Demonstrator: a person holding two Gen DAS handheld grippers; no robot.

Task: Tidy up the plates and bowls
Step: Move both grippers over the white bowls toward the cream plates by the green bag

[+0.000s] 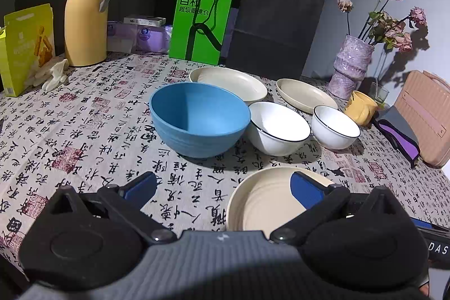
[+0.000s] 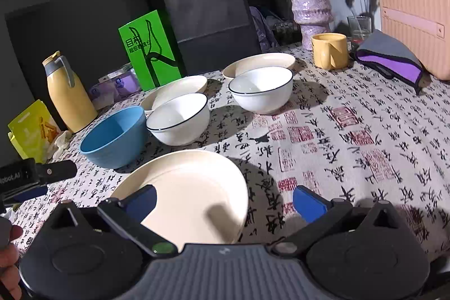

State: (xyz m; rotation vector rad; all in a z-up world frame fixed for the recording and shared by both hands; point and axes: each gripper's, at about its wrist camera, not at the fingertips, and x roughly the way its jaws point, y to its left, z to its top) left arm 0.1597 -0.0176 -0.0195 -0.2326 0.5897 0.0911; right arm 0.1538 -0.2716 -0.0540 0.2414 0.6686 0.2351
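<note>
Broadly, the scene is carried by a tabletop [image 1: 84,117] draped in a grey cloth printed with black calligraphy and red seals. Taken from the large blue plastic bowl [image 1: 199,120] as landmark, two rimmed white ceramic bowls, the nearer white bowl [image 1: 278,128] and the farther white bowl [image 1: 336,127], are set in a row to its right, the nearer one just beside it. Two shallow cream plates, the left cream plate [image 1: 227,80] and the right cream plate [image 1: 306,94], lie behind that row. A third, the near cream plate [image 1: 267,201], lies in front of the blue bowl and to its right, apart from it.

The left gripper [image 1: 225,187] is held with its jaws spread wide and nothing between them; its right blue pad is seen over the near plate's rim, though contact cannot be told. The right gripper [image 2: 225,201] is likewise spread and empty, its left pad over the same plate [image 2: 185,193].

Nothing is yet stacked, it is judged. A shallow rim could be pinched too lightly and the plate tipped or dropped. With both grippers at one plate, a collision could be caused. The yellow mug [image 2: 329,51] and purple glazed vase [image 2: 310,7], well behind, are unlikely to be struck.
</note>
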